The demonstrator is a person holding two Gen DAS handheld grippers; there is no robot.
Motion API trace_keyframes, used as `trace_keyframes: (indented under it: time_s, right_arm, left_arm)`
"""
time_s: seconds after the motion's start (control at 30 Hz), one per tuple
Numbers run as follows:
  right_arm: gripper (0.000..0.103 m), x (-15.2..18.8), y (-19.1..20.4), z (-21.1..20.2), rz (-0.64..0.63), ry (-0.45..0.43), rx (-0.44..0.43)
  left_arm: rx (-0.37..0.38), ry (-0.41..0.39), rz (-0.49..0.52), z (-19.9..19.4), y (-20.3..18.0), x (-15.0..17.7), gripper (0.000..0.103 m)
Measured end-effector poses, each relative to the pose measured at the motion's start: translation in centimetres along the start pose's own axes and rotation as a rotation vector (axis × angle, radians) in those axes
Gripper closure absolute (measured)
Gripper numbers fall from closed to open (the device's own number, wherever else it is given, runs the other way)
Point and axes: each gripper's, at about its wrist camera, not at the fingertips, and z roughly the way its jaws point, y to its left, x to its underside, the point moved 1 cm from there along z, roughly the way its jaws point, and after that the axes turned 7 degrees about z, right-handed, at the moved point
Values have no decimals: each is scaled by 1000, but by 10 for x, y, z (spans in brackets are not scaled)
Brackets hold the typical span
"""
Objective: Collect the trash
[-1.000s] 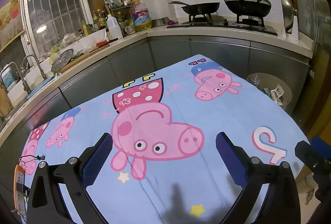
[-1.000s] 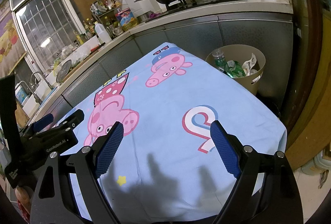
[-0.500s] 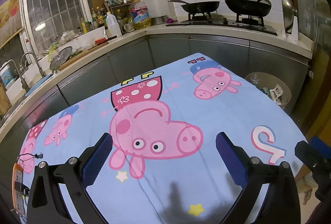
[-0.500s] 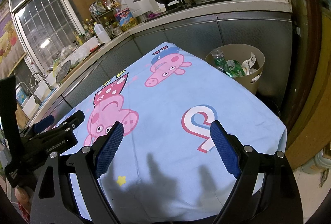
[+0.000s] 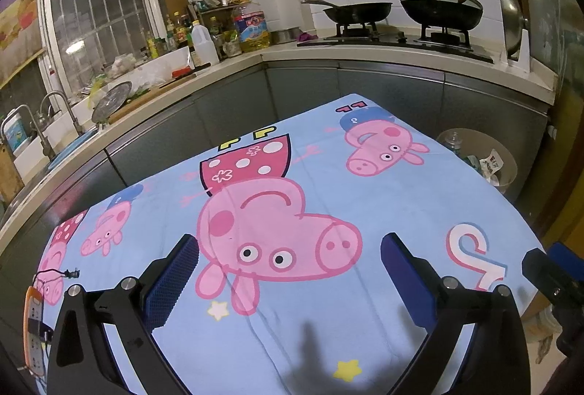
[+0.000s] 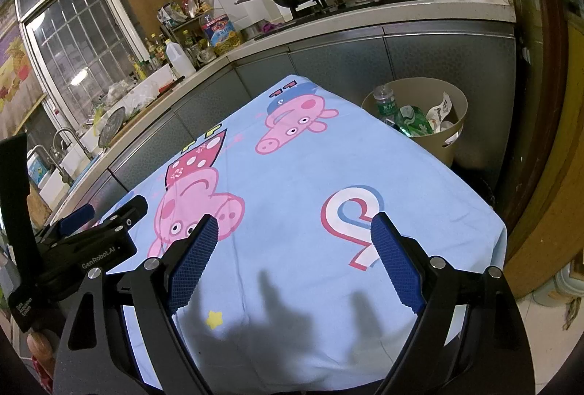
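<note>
Hovering over the desk (image 5: pixel 419 198), both tongs gape wide with nothing between their blue pads. The left tongs (image 5: pixel 290 272) hang above the big pink pig printed on the blue cloth (image 5: pixel 328 322), and the right tongs (image 6: pixel 294 249) hang above the cloth's near right part, close to a printed red and white letter.

The trash sits in a tan bin (image 6: pixel 458 125) on the floor past the desk's far right corner, well apart from both tongs. The right view looks into the bin: a clear bottle with a green label (image 6: pixel 385 104), a crumpled green wrapper (image 6: pixel 414 121) and a white printed wrapper (image 6: pixel 440 110). In the left view the bin (image 5: pixel 507 172) shows only partly behind the desk edge.

The left view alone shows an orange power strip (image 5: pixel 31 329) at the near left. The right view alone shows the left tongs' black body at its left side.
</note>
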Motion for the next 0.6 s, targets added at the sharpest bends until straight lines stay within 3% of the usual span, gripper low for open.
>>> trace_keyframes:
  time_s: [0.6]
  right_arm:
    - [18, 0, -1, 0, 3, 0, -1]
  left_arm:
    - [8, 8, 0, 2, -2, 2, 4]
